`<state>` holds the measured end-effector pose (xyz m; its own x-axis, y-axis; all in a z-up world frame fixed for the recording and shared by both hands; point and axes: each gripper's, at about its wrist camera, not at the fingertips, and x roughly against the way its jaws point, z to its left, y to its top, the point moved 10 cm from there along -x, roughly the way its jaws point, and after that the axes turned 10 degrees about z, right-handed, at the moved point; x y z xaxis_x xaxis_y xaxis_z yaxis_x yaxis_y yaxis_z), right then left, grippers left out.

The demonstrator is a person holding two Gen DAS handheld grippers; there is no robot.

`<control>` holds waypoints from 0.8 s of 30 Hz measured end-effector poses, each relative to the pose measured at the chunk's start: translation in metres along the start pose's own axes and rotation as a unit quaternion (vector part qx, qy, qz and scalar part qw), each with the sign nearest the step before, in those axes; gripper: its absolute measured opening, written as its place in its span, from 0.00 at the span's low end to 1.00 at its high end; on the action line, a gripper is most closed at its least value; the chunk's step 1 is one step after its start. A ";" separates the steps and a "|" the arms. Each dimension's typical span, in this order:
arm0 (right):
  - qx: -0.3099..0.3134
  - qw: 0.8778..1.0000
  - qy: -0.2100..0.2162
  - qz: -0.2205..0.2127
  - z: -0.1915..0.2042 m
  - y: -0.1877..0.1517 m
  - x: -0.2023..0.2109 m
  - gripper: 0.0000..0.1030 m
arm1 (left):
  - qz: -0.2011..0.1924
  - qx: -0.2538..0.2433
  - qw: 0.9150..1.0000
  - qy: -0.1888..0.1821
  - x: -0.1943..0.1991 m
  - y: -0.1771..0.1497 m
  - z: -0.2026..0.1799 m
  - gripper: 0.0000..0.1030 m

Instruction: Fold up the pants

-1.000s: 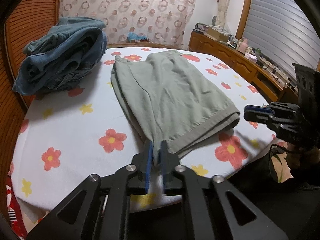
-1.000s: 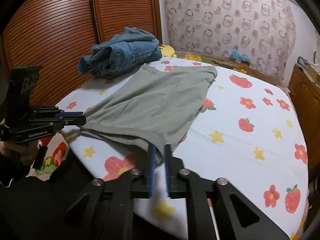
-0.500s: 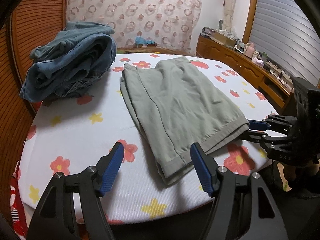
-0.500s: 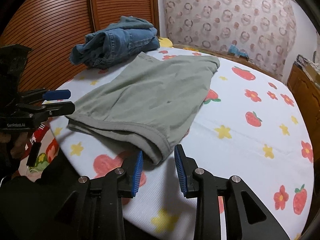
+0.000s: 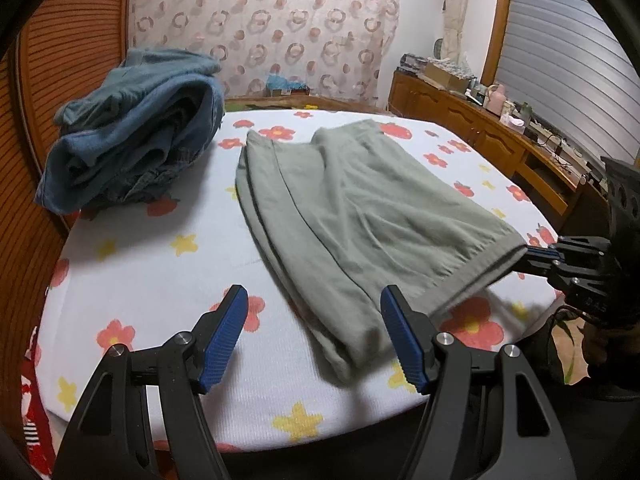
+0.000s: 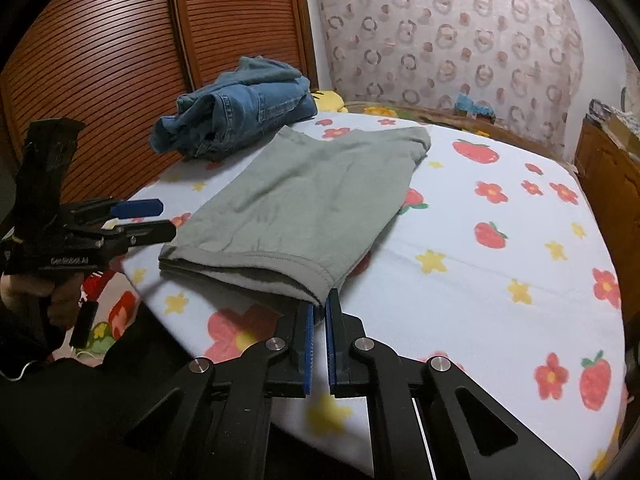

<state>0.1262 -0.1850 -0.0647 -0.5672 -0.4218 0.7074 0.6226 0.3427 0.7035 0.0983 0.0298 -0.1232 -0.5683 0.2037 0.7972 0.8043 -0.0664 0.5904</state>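
The grey pants (image 5: 360, 216) are laid folded on the flowered sheet (image 5: 152, 272), across the middle of the left wrist view, with the banded hem toward the lower right and the far end toward the upper centre. In the right wrist view the pants (image 6: 312, 204) are seen from centre to upper centre, and the hem runs along their lower edge.

The left gripper (image 5: 312, 340) is seen at the bottom of its own view with its jaws spread wide; nothing is held between the blue pads (image 5: 224, 340). The near corner of the pants lies between and beyond the two pads, untouched as far as can be told. In the right wrist view the same gripper (image 6: 156, 220) appears at the left edge, just beside the left corner of the hem, its fingers apart.

The right gripper (image 6: 318, 316) is seen at the bottom centre of its view, its jaws pressed nearly together and pinching the right corner of the hem. In the left wrist view it (image 5: 532, 252) is seen at the right edge, where the hem corner is drawn out toward it and lifted a little off the sheet.

A pile of jeans (image 5: 132, 128) is heaped at the upper left of the left view, apart from the pants. A patterned curtain (image 5: 280, 28) is hung behind.
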 end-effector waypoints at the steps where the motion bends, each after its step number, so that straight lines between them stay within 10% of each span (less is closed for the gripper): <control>1: -0.002 1.000 -0.001 -0.001 -0.002 -0.002 0.003 0.05 | -0.001 0.000 1.000 -0.001 0.001 0.001 0.000 0.68; 24: -0.043 0.998 -0.036 -0.003 -0.038 -0.025 0.047 0.19 | -0.001 -0.015 1.000 -0.004 -0.028 0.047 -0.003 0.56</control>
<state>0.1041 -0.2450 -0.0520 -0.6062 -0.3620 0.7082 0.6612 0.2654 0.7017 0.1520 0.0182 -0.1175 -0.5692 0.2114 0.7946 0.7973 -0.0942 0.5962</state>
